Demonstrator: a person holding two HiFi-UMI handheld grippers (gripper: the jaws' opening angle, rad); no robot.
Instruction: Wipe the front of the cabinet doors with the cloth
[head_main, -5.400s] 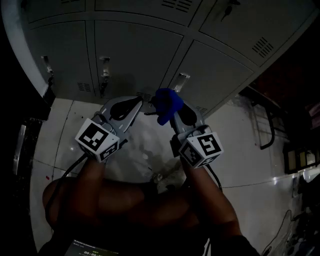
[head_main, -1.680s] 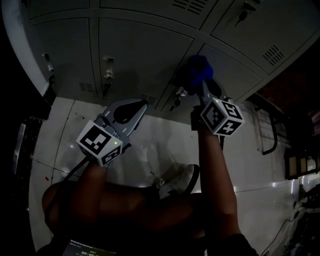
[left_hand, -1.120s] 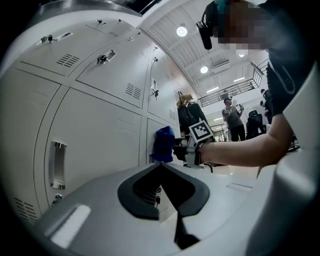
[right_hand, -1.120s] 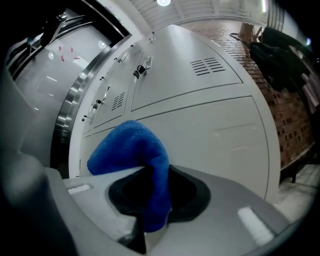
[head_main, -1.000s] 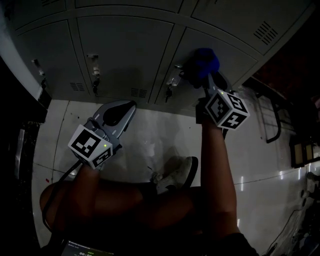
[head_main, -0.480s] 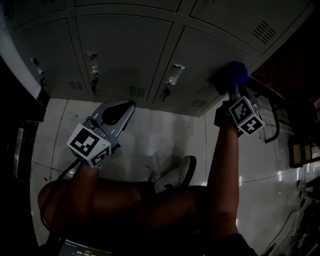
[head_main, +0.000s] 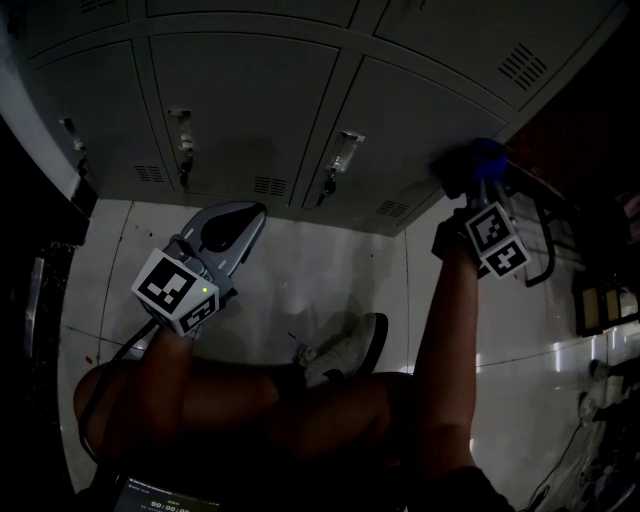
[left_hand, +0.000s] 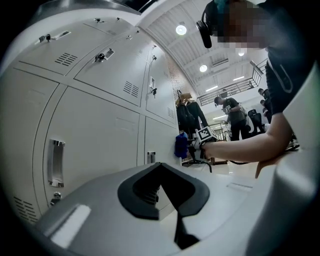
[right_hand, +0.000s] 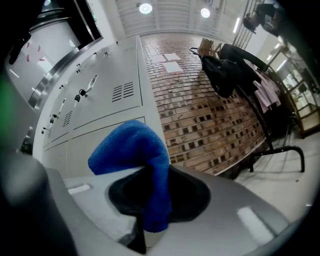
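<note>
a dim downward view was given of a grey cabinet (head_main: 300, 60) standing on a pale floor (head_main: 300, 280). two grippers were held out in front of it.

the right gripper (right_hand: 151, 212) was stretched far forward and was clamped on the one blue cloth (head_main: 484, 156), whose bunched end stood out beyond the jaws. as far as could be judged, the cloth was pressed against the lower outer corner of the door just to that gripper's left, at the cabinet's end. a brick wall (right_hand: 215, 115) was seen ahead of the gripper.

the left gripper (head_main: 234, 218) was held low and back, well apart from the doors (head_main: 240, 110). its jaws were closed together with nothing between them.

the wiping was judged to be under way. no streaks or damp marks could be made out, so how much had been cleaned could not be told. the doors ahead of the left gripper and the row above were probably left to do.

counted:
- two grippers
- one cloth
- three doors in the lowest row, each with one latch (head_main: 345, 150)
- parts of more doors above
- one shoe (head_main: 345, 350), below the grippers
</note>
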